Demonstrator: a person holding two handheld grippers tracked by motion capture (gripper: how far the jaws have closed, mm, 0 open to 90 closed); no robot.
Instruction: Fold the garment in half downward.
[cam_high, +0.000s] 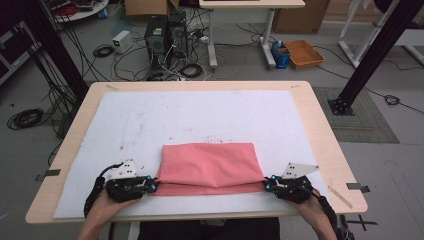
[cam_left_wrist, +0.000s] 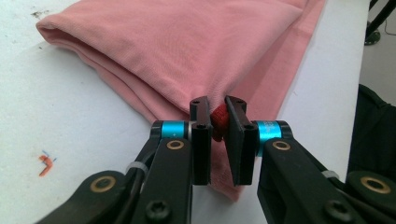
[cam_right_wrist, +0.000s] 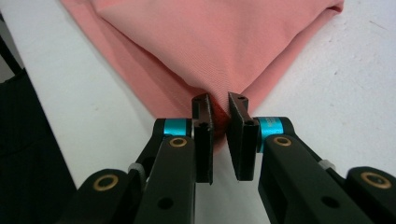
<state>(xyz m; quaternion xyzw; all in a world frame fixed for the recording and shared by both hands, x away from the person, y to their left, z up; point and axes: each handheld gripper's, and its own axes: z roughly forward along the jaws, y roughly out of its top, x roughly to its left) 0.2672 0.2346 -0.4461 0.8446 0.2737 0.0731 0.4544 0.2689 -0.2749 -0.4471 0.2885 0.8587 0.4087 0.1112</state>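
A pink cloth (cam_high: 209, 169) lies folded on the white mat (cam_high: 200, 120) near the table's front edge. My left gripper (cam_high: 154, 186) is at the cloth's near left corner, shut on a bunched bit of the pink cloth (cam_left_wrist: 187, 56) between its jaws, seen up close from my left gripper (cam_left_wrist: 218, 122). At the near right corner, my right gripper (cam_high: 266, 186) is shut on the fabric too. In the right gripper view the pink cloth (cam_right_wrist: 210, 42) fans out from the pinch held by my right gripper (cam_right_wrist: 218, 119). The cloth is pulled taut between both corners.
The wooden table (cam_high: 320, 130) extends past the mat on all sides. Beyond it on the floor stand computer towers (cam_high: 165, 37), tangled cables and an orange basket (cam_high: 303, 53). Black frame posts (cam_high: 370, 60) rise at both sides.
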